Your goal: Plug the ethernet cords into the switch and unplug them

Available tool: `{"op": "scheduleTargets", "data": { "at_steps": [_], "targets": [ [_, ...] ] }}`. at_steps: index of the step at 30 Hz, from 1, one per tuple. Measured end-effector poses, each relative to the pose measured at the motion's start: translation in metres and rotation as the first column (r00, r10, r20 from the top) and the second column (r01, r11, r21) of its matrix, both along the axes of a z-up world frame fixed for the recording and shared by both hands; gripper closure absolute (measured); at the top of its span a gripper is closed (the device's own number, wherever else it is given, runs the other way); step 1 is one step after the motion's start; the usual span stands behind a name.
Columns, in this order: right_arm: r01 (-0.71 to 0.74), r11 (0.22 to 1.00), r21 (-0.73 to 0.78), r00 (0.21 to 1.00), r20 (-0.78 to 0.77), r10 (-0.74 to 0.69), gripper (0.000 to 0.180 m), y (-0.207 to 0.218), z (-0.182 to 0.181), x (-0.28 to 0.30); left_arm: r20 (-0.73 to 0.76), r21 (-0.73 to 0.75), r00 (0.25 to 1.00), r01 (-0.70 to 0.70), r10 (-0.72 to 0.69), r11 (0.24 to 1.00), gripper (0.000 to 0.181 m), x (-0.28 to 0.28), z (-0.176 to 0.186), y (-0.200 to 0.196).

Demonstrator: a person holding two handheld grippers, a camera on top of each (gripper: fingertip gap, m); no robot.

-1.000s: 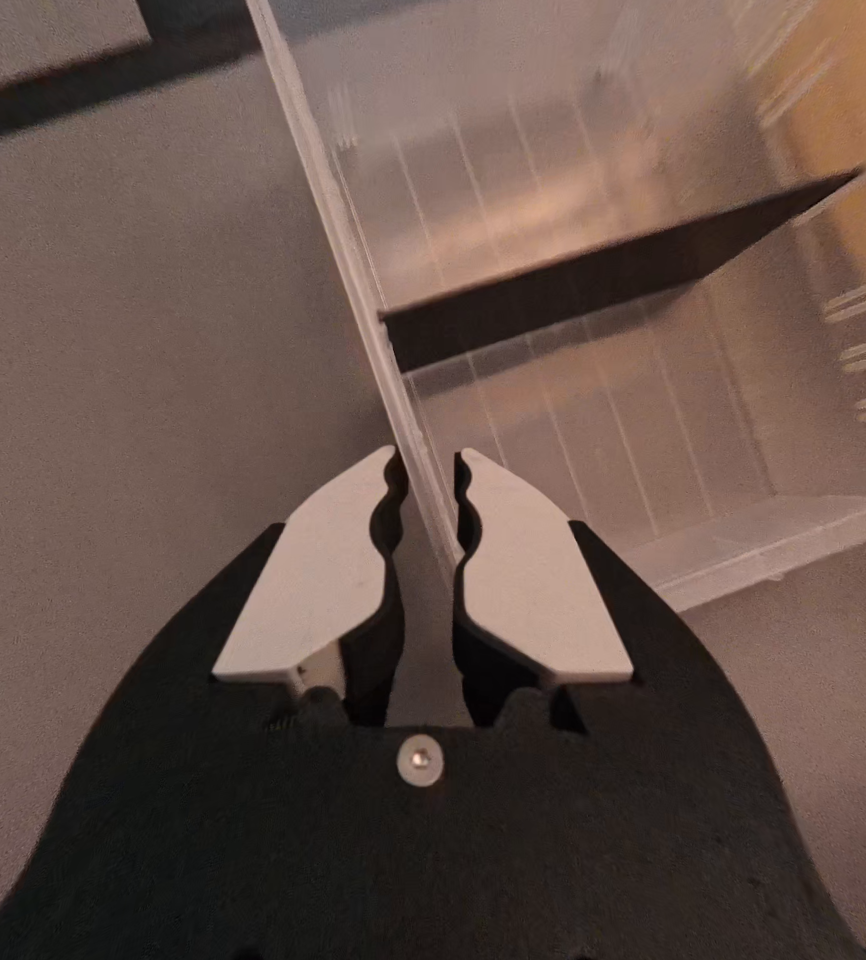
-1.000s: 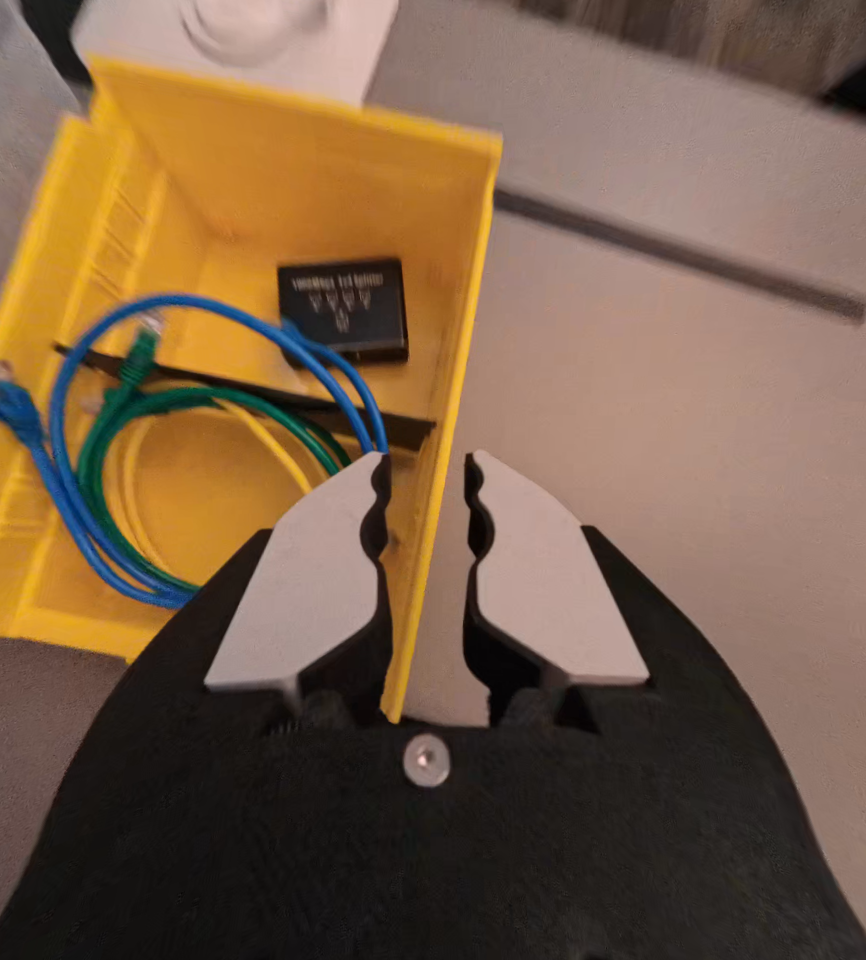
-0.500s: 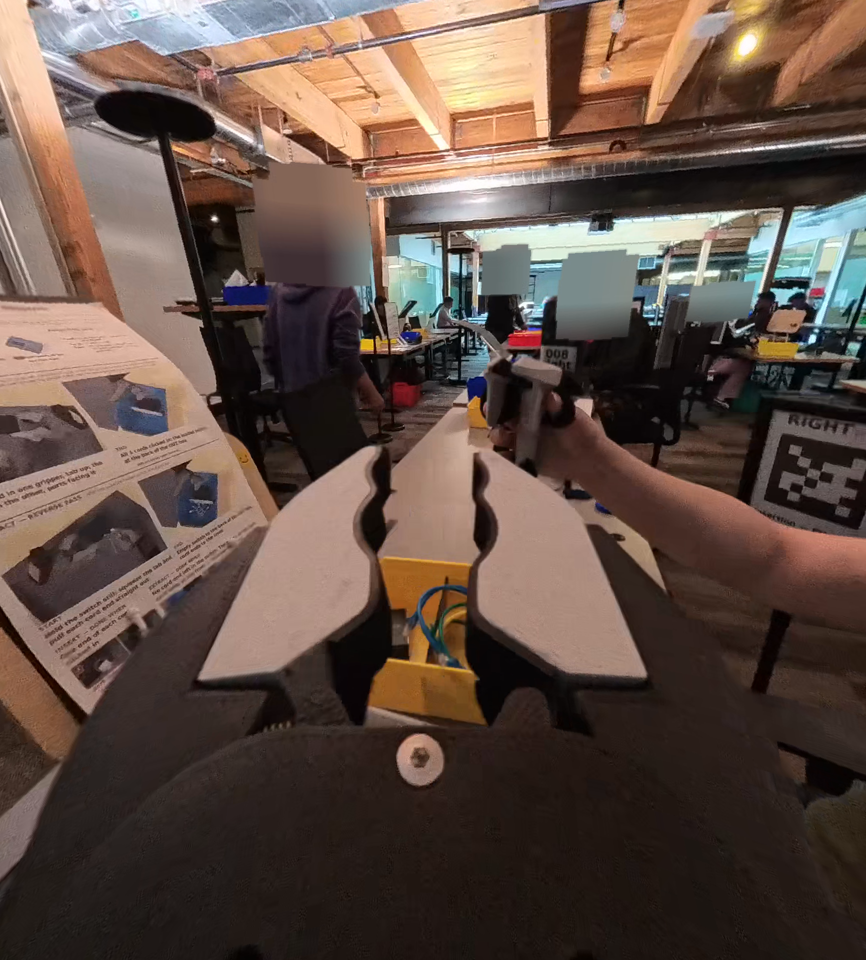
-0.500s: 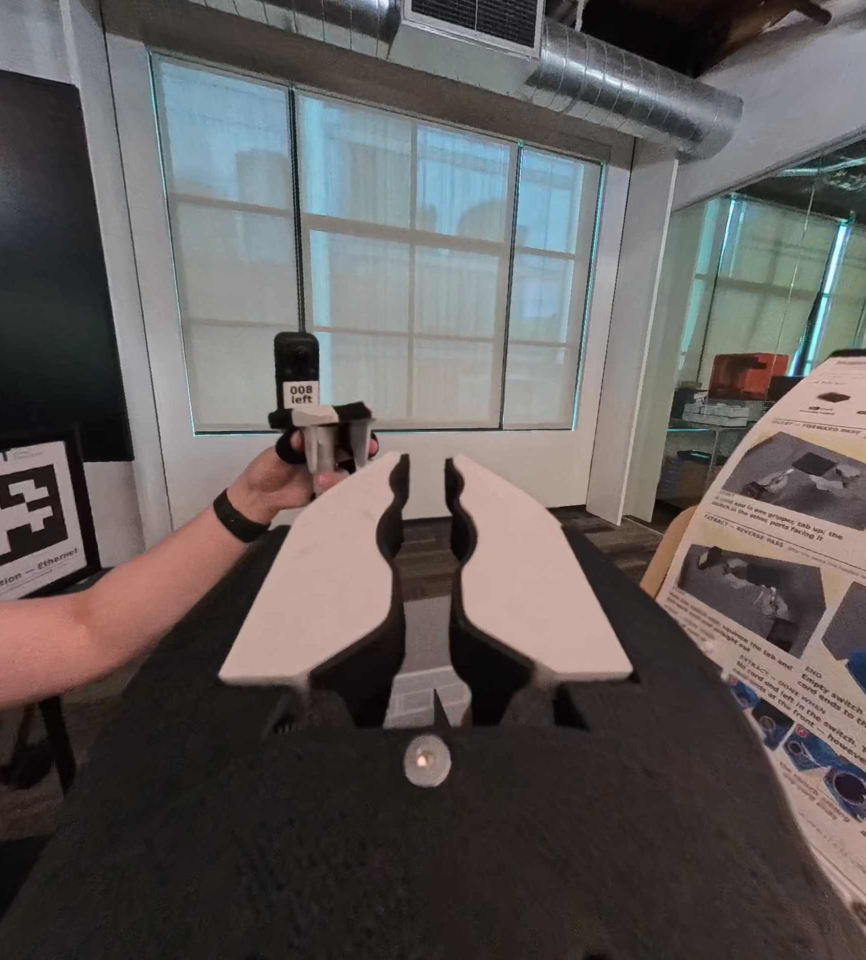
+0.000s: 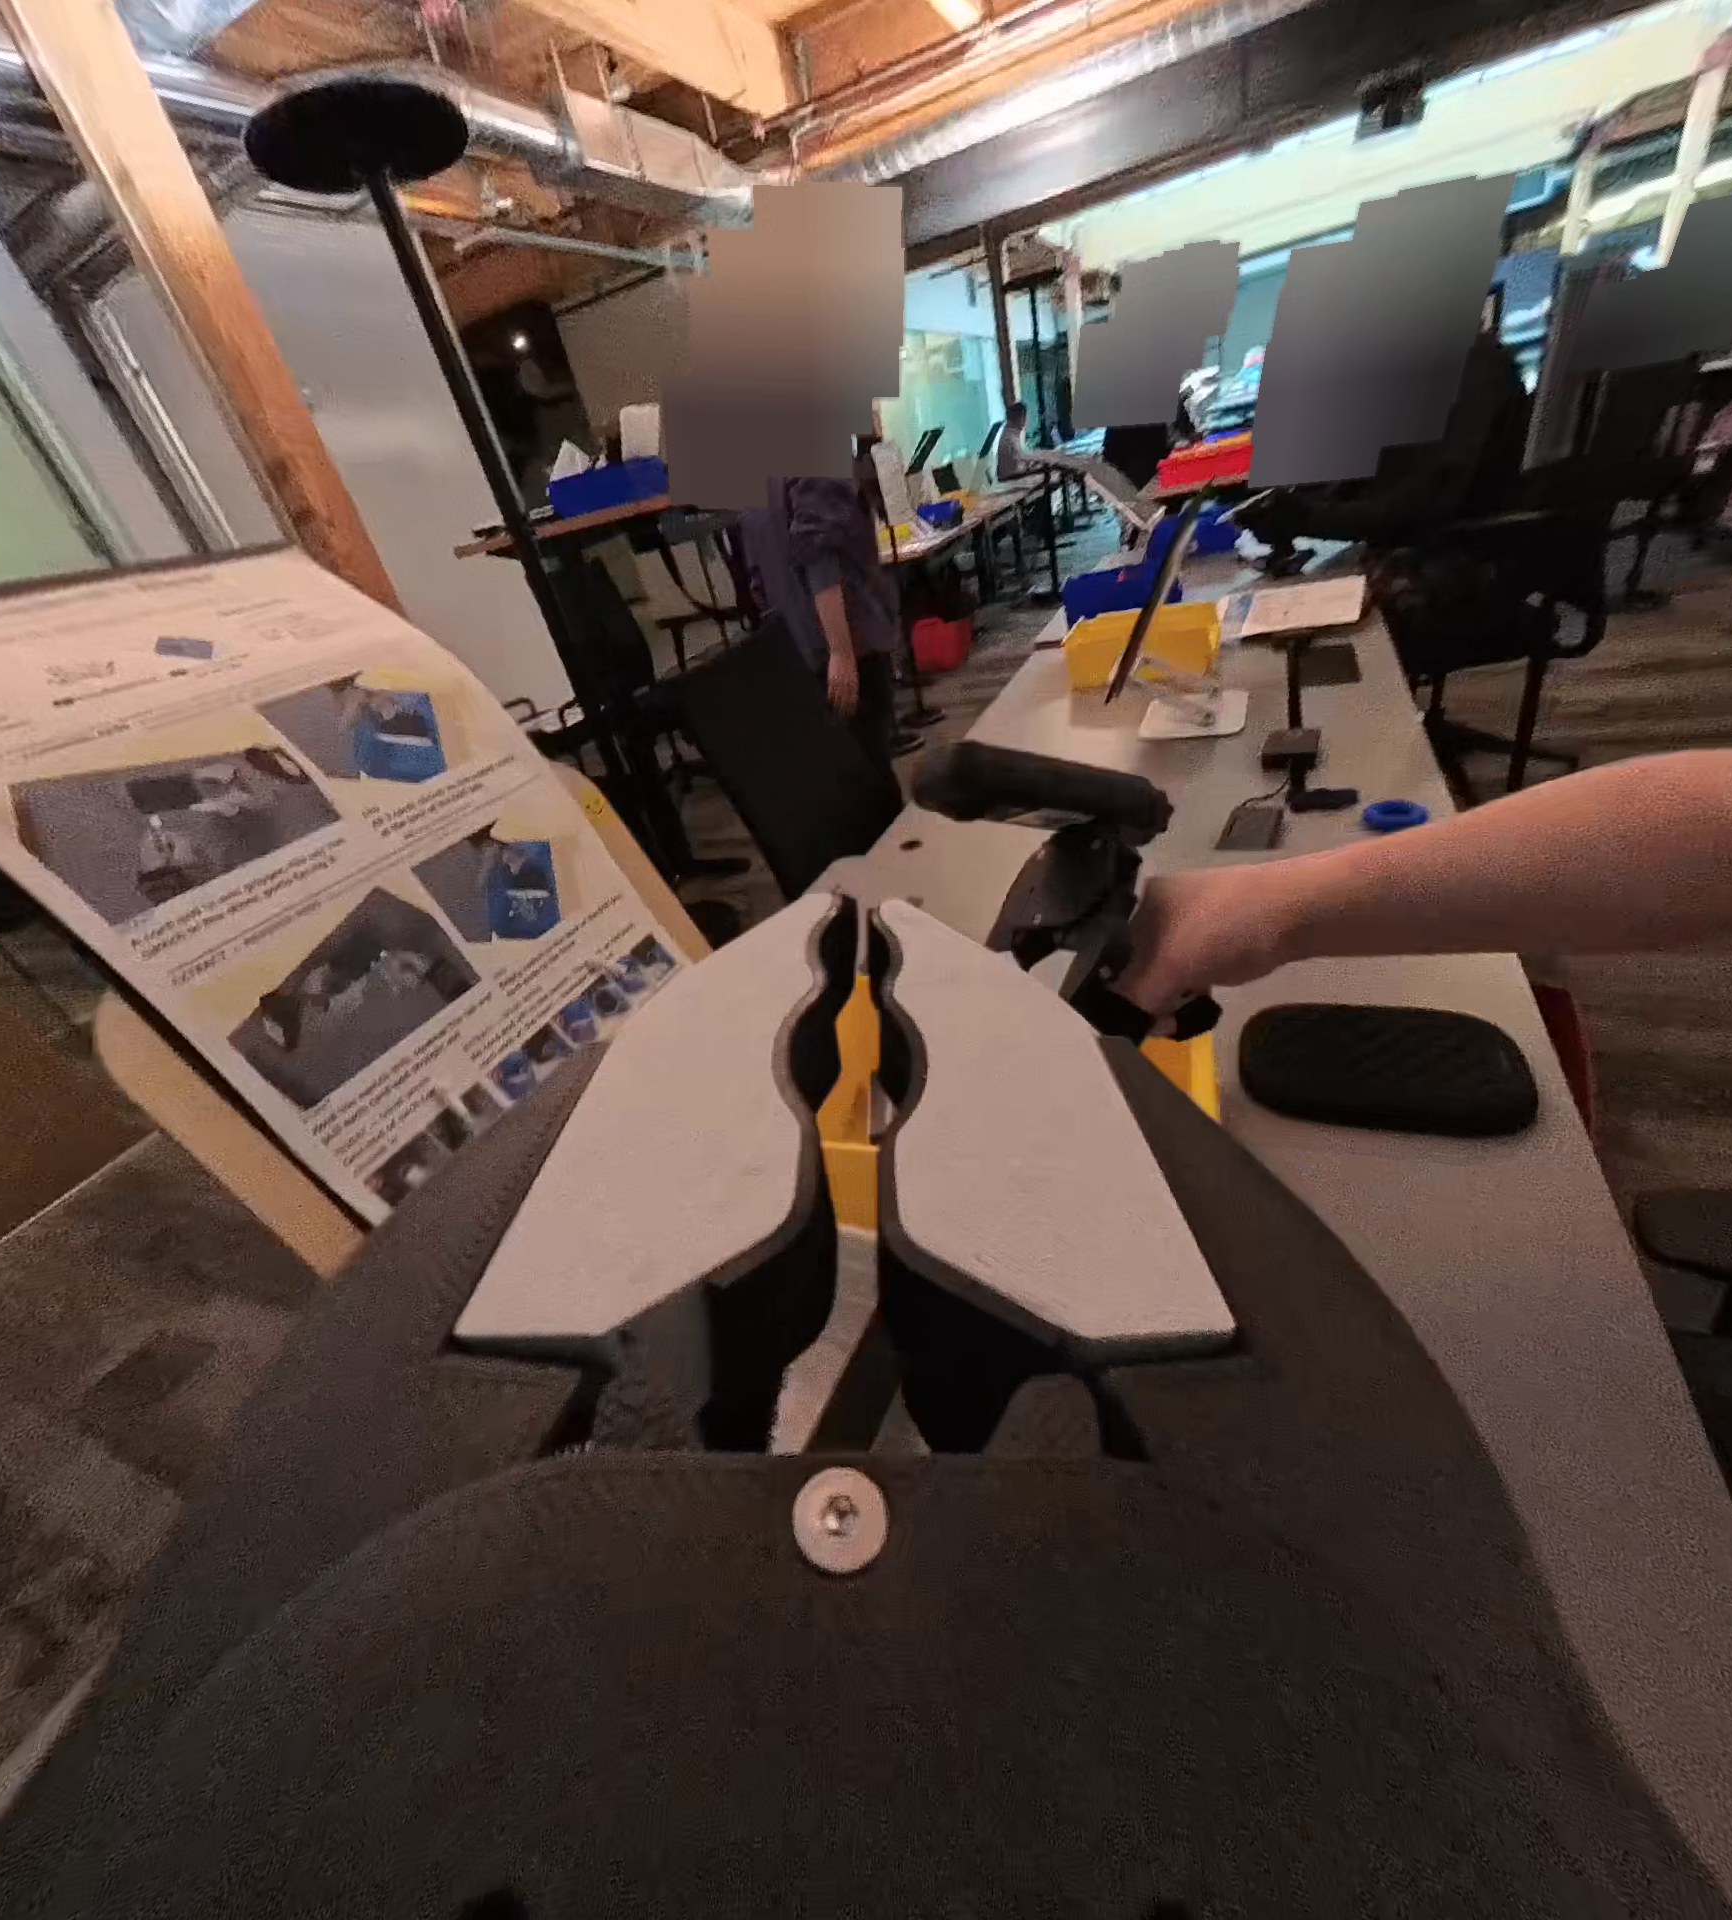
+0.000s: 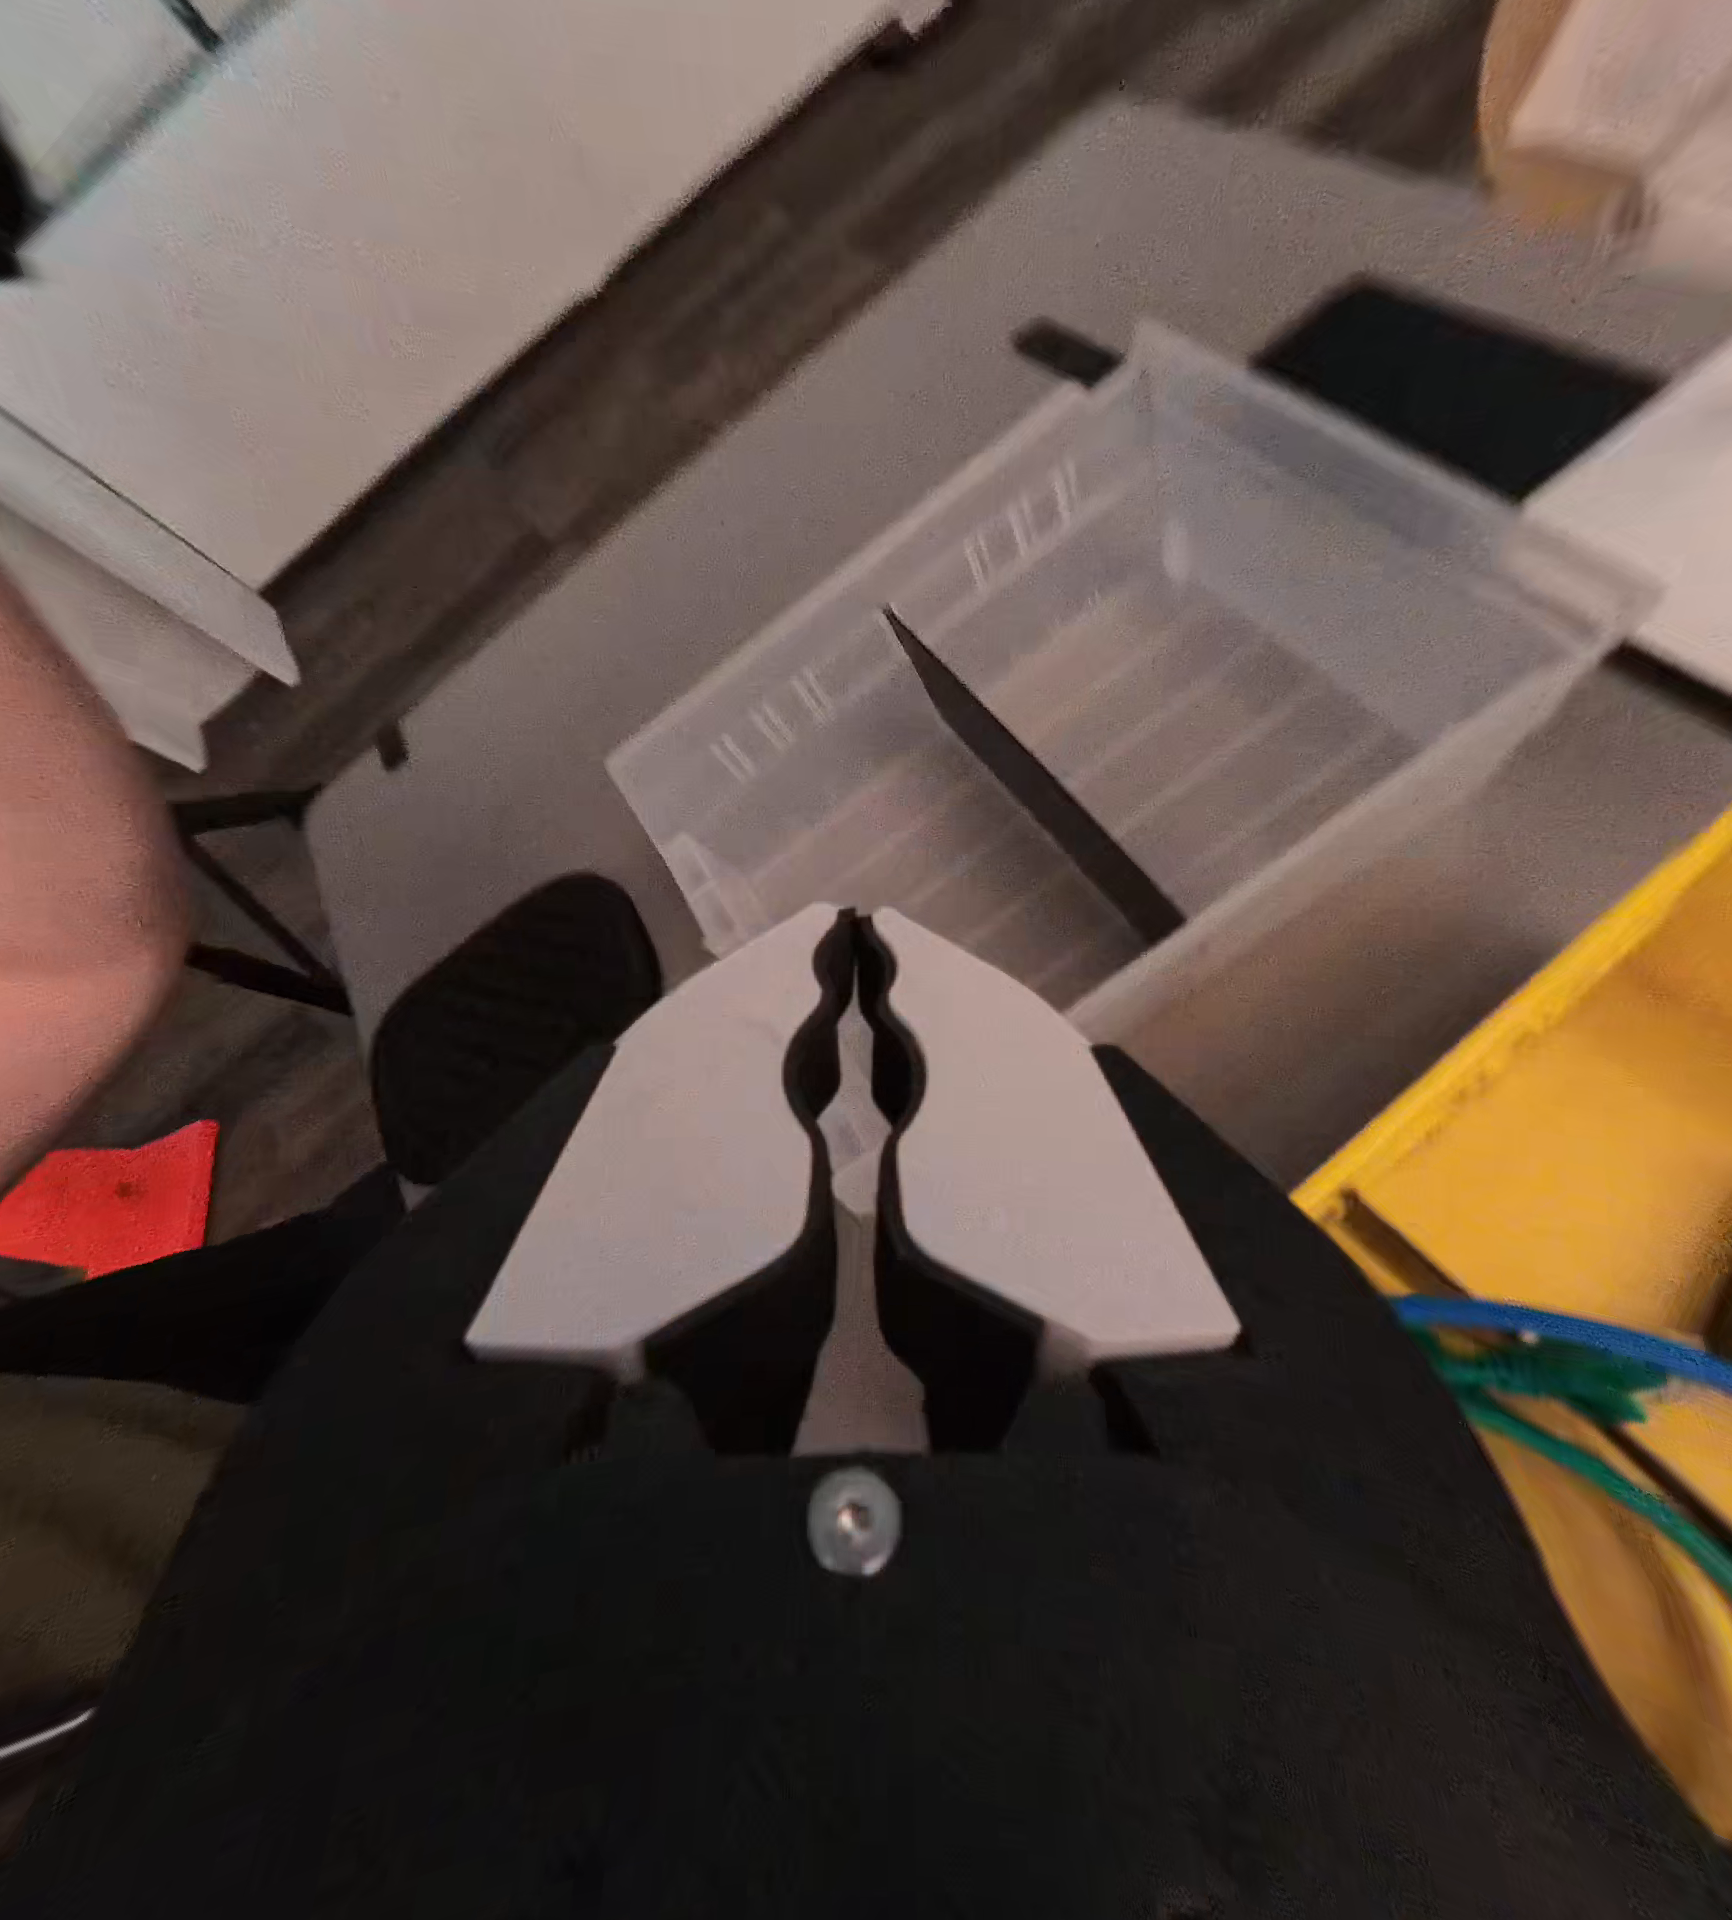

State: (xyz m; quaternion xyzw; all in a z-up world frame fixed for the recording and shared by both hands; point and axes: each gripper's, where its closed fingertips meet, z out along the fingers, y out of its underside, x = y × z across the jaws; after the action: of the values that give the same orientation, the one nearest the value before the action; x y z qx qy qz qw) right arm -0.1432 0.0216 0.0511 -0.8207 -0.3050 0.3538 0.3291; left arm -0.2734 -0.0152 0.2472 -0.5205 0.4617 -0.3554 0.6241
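My left gripper (image 5: 857,916) is shut and empty, held above the table's near end. A yellow bin (image 5: 849,1044) shows through the slit between its fingers. My right gripper (image 6: 854,925) is shut and empty, pointing down over the gap between a clear plastic bin (image 6: 1205,623) and the yellow bin (image 6: 1589,1091). Blue, green and yellow ethernet cords (image 6: 1589,1361) lie in the yellow bin's near part. The switch is not in sight. In the left wrist view the right gripper (image 5: 1075,914) is held by a hand over the yellow bin.
A black divider (image 6: 1033,790) crosses the clear bin. A black wrist pad (image 5: 1381,1081) lies on the grey table (image 5: 1361,1299). An instruction poster (image 5: 249,831) leans at the left. A person's arm (image 6: 20,831) is at the left of the right wrist view. The left gripper's tips are roughly 25 centimetres from the right gripper's.
Both grippers have gone from open to shut. The right gripper has swung down from facing the room to pointing at the bins. The left gripper has dropped lower and turned a little.
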Motion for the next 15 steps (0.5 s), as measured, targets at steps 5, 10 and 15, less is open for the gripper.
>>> {"op": "scheduleTargets", "data": {
  "at_steps": [5,10,15],
  "targets": [
    [0.148,0.959,-0.240,0.957,0.281,-0.077,0.157,0.011,-0.091,0.001,-0.078,-0.040,0.985,-0.155,0.152,0.987,0.149,0.002,-0.060,0.004],
    [0.255,0.907,-0.336,0.851,0.524,-0.045,0.135,0.013,-0.128,0.008,-0.114,-0.072,0.967,-0.238,0.229,0.969,0.140,0.004,-0.103,0.017],
    [0.342,0.812,-0.473,0.854,0.516,-0.059,0.143,0.020,-0.154,-0.012,-0.088,-0.145,0.976,-0.212,0.201,0.966,0.143,0.009,-0.114,0.026]
  ]
}}
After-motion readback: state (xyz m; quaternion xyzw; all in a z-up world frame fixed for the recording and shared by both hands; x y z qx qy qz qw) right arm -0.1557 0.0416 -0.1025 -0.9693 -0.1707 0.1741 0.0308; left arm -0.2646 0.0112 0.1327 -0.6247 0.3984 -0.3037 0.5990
